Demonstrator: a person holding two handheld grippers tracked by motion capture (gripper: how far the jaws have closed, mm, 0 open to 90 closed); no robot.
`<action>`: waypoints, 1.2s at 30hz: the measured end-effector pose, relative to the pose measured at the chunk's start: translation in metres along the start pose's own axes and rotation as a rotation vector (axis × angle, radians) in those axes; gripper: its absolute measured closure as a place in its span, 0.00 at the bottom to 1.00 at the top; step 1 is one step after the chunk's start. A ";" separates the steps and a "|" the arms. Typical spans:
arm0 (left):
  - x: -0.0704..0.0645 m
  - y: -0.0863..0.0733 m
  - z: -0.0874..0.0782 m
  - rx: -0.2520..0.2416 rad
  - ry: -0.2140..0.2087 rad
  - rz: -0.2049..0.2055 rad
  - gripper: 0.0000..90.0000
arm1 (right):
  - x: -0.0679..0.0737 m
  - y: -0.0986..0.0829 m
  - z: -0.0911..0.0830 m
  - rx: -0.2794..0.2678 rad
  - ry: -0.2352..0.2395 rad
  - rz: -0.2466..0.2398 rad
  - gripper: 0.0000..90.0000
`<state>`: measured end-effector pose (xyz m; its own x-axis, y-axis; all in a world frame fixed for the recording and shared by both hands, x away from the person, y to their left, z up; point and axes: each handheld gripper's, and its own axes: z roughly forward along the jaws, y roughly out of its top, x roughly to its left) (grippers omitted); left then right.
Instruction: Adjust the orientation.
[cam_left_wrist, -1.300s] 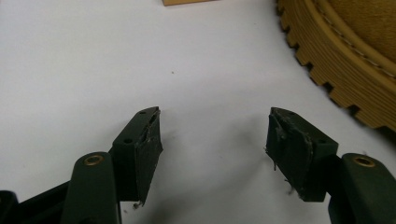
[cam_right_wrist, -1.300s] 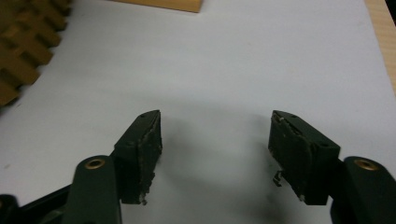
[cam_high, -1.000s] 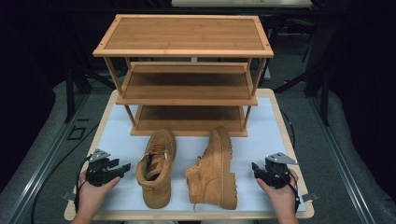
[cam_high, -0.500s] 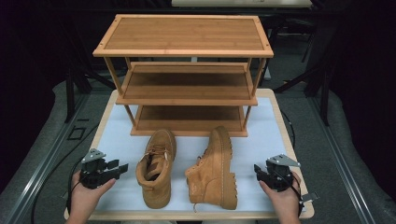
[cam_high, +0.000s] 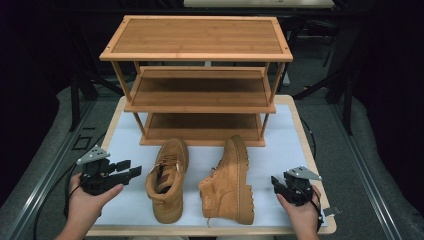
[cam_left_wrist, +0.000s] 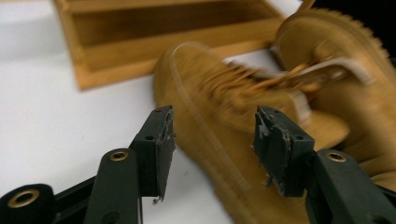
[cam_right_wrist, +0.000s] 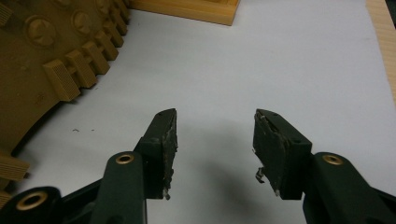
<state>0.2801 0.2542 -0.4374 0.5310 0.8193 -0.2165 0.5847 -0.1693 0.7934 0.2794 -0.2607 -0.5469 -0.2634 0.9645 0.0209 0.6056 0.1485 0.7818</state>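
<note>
Two tan boots lie on the white table mat in front of a three-tier wooden shoe rack (cam_high: 200, 90). The left boot (cam_high: 167, 177) stands upright, its toe toward the rack. The right boot (cam_high: 231, 175) lies on its side, lugged sole facing right. My left gripper (cam_high: 131, 170) is open, held at the left and pointing right at the upright boot (cam_left_wrist: 224, 135), a short way off. My right gripper (cam_high: 276, 183) is open near the front right corner, empty over the mat, with the tipped boot's sole (cam_right_wrist: 42, 65) to its left.
The rack's lowest shelf (cam_high: 202, 127) sits just behind the boots. The table's wooden rim (cam_high: 310, 155) runs along the right side. Cables trail from both grippers. Dark floor and frame legs surround the table.
My left gripper has lifted and swung to point at the upright boot. The right gripper has shifted slightly toward the front right. The boots have not moved.
</note>
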 end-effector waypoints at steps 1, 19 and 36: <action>-0.004 0.002 0.001 -0.003 -0.003 0.006 0.54 | 0.000 0.000 0.000 -0.003 0.000 0.001 0.55; -0.026 -0.010 0.023 0.080 -0.045 -0.047 0.61 | -0.005 -0.002 0.000 -0.009 0.021 0.039 0.54; -0.006 0.014 0.020 0.186 0.042 0.054 0.89 | -0.006 -0.002 0.000 -0.015 0.021 0.047 0.54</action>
<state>0.2972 0.2356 -0.4360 0.5406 0.8279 -0.1493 0.6613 -0.3086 0.6837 0.2794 -0.2664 -0.5490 -0.2505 0.9655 0.0705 0.6065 0.0997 0.7888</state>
